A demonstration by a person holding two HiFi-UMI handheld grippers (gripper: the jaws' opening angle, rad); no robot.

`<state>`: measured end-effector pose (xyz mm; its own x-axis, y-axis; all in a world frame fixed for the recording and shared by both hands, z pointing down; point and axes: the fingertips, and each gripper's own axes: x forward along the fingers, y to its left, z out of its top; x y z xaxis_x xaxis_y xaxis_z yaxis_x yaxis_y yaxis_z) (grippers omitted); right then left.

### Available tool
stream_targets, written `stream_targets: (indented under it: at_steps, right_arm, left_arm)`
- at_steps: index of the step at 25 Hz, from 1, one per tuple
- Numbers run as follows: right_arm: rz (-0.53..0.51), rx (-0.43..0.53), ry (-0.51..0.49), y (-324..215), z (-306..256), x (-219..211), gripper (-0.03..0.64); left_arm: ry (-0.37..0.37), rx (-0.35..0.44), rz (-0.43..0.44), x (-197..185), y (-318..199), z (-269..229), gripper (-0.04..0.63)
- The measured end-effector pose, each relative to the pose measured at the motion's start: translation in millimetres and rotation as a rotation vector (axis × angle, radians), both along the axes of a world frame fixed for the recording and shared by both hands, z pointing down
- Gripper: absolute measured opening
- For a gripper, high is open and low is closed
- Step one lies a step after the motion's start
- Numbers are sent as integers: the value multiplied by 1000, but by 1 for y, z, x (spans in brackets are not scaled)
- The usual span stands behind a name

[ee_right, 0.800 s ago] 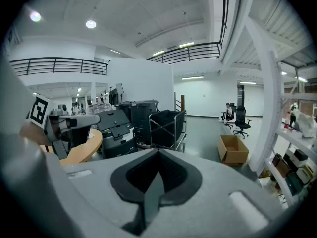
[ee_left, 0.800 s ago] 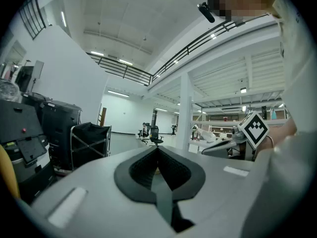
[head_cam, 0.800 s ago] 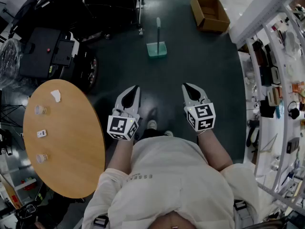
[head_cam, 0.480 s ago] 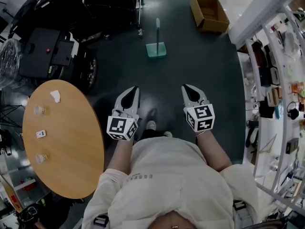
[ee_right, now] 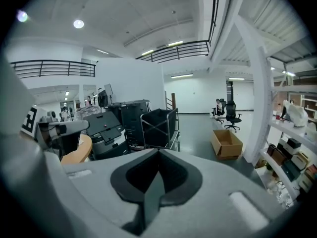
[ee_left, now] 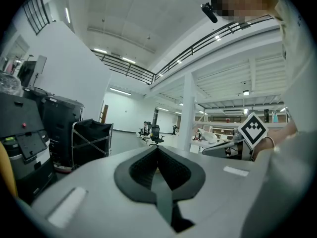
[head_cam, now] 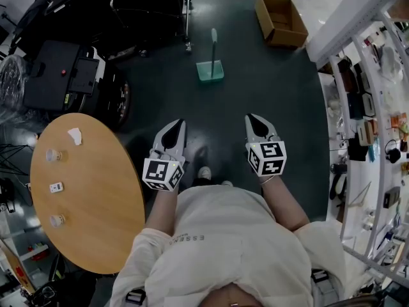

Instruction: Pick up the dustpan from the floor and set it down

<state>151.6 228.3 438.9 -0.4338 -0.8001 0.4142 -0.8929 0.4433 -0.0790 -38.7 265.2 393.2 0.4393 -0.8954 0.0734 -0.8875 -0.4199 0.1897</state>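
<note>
Dustpan [head_cam: 210, 70], pale green, is sitting on the dark floor [head_cam: 275, 88] w/ its handle [head_cam: 213, 38] standing upright; nothing is touching it. All places below are given from the dustpan, as the head view is showing them.

Left tongs [head_cam: 178, 125] are hovering well below the dustpan & a bit to its left, tips pointing up-frame toward it. They are pressed together w/ nothing betw. them: the left gripper view is showing the black pads meeting in one line. Right tongs [head_cam: 255, 120] are hanging at approx. the same level, below & right of the dustpan, also well apart from it. Same state: pressed together, empty, per the right gripper view.

The person's shoe [head_cam: 204, 171] is resting on the floor further below the dustpan, betw. the two tongs.

An open cardboard box [head_cam: 280, 19] is lying up & right of the dustpan. A black machine [head_cam: 61, 69] is standing to its left. A round wooden worktop [head_cam: 96, 216] is sitting far down-left of it, carrying a few small white items [head_cam: 75, 133]. Shelving [head_cam: 374, 126] packed w/ small goods is running along far right of it.
</note>
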Motion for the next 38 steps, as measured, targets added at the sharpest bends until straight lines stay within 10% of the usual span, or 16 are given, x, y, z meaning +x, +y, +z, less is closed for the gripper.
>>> stream_targets:
  at_steps: [15, 38]
  right_arm:
    - [51, -57, 13, -95, 28, -43, -9]
    - [-61, -256, 55, -447, 107, -85, 32]
  left_arm:
    - [40, -62, -31, -70, -96, 34, 8]
    - [7, -187, -53, -83, -445, 87, 8]
